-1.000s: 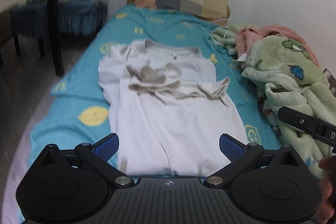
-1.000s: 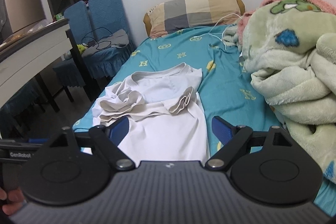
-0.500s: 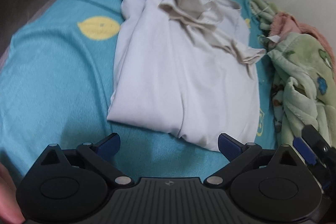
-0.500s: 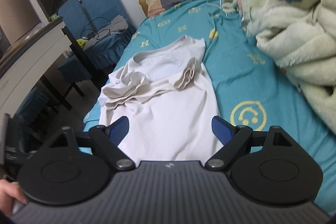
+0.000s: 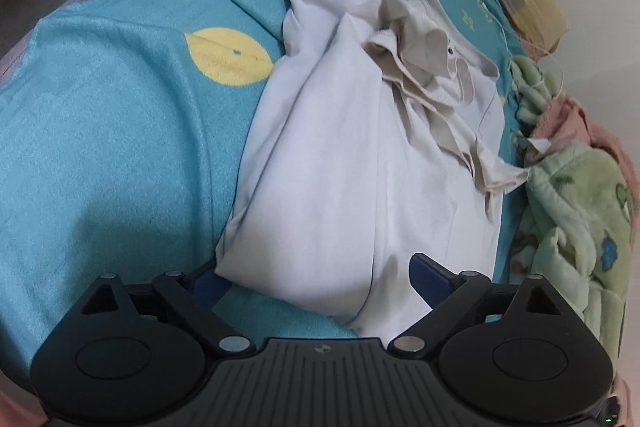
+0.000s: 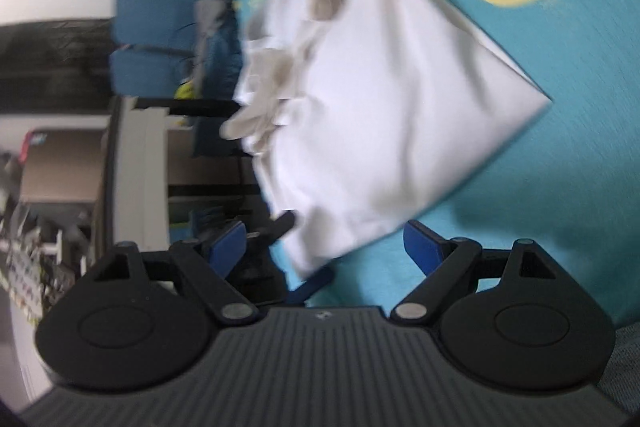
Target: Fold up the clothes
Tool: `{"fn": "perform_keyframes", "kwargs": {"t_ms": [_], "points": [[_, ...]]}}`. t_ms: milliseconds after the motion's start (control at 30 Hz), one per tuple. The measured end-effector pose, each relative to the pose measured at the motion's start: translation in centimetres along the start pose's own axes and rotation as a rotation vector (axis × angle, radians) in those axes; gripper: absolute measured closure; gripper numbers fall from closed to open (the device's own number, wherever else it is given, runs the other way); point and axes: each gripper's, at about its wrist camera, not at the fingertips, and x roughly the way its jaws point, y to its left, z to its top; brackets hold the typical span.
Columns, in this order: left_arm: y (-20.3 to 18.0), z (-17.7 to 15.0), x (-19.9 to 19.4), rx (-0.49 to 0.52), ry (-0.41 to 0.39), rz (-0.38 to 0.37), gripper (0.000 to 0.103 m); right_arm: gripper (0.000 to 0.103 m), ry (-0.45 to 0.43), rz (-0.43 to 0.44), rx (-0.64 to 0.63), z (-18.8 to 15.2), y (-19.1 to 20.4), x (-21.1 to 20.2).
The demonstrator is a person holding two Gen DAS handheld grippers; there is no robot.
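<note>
One blue chair [image 6: 160, 39], right-wrist only

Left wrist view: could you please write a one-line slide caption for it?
Open left gripper straddling the hem of a white shirt on the teal bedsheet.

Both grippers have dropped to the shirt's [image 5: 352, 163] hem — left gripper [image 5: 316, 279] narrowing.

Both grippers – left gripper [image 5: 316, 281], right gripper [image 6: 324, 247] – share ribbed grey bodies, black disc-shaped linkages, silver pivot screws, blue finger pads.
</note>
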Motion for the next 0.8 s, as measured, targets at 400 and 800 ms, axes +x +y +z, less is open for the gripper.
{"fn": "perform_keyframes", "kwargs": {"t_ms": [400, 800], "points": [[0.8, -0.1, -1.0, -0.029, -0.024, 0.002, 0.034, 0.039, -0.187, -0.065, 0.157, 0.1, -2.4, 0.2], [2.0, -0.3, -0.9, -0.129, 0.01, -0.078, 0.052, 0.091, -0.259, -0.135, 0.067, 1.0, -2.1, -0.4]]}}
